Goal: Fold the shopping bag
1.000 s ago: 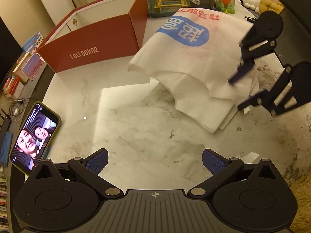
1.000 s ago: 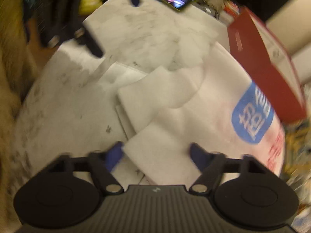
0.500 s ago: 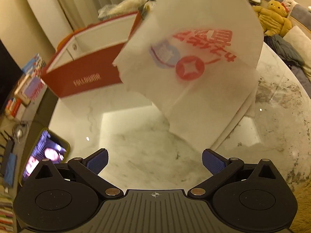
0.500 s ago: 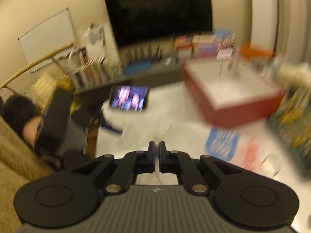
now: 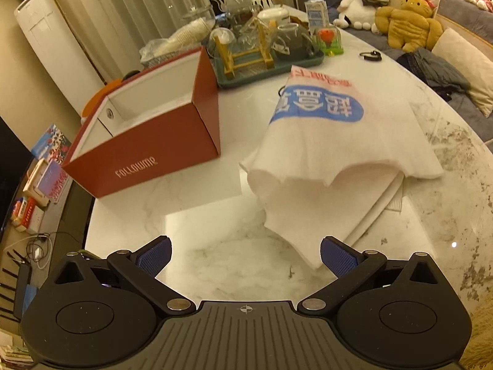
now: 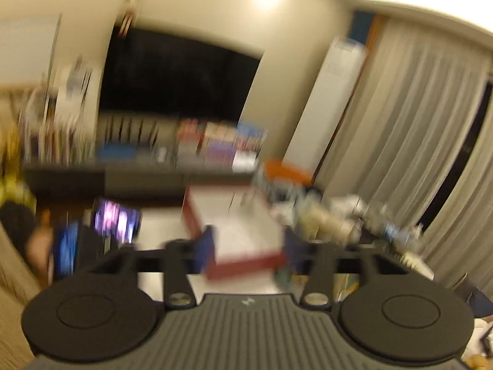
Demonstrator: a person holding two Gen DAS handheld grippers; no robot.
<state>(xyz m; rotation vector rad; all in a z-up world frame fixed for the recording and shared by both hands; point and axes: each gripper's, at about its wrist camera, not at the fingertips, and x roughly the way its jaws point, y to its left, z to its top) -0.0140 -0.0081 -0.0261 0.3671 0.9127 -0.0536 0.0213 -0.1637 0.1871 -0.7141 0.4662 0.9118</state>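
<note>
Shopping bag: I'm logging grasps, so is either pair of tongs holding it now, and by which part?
Nothing is held. The left tongs and right tongs are open and empty; the shopping bag lies on the table.

The left gripper is black, with two big round discs, a ribbed grey middle marked with a small cross, silver screws, and blue bumpy pads. The right gripper looks the same, but blurry.
</note>
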